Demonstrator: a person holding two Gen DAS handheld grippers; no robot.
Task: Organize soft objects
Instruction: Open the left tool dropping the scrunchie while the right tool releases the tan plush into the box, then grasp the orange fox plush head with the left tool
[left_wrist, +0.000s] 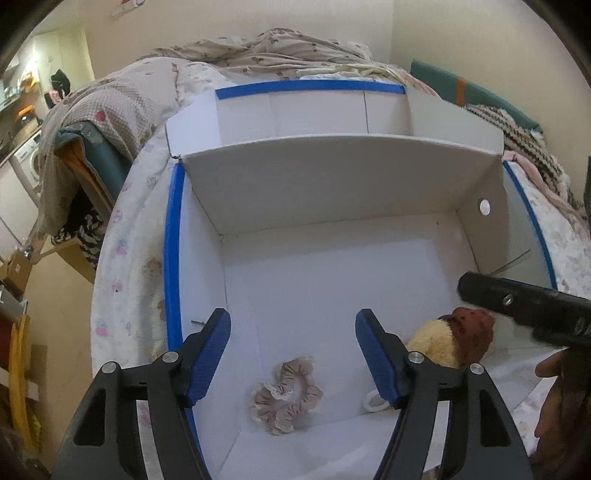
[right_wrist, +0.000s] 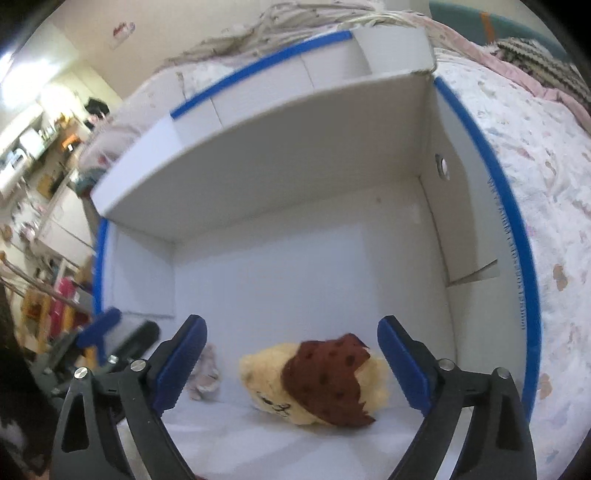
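A white cardboard box (left_wrist: 332, 177) with blue-taped rims stands open on a bed. Inside lie a beige lace scrunchie (left_wrist: 288, 395), a small white hair tie (left_wrist: 375, 400) and a yellow plush toy with a brown spotted cloth (left_wrist: 458, 339). My left gripper (left_wrist: 293, 354) is open above the scrunchie. My right gripper (right_wrist: 291, 363) is open over the plush toy (right_wrist: 317, 380), its fingers on either side and apart from it. The right gripper's black body (left_wrist: 524, 302) also shows in the left wrist view, and the left gripper (right_wrist: 107, 339) shows at the left of the right wrist view.
The box sits on a floral bedsheet (left_wrist: 125, 266) with rumpled blankets (left_wrist: 258, 51) behind it. A striped knitted cloth (left_wrist: 517, 136) lies at the right. Furniture and clutter (left_wrist: 22, 147) stand off the bed's left side.
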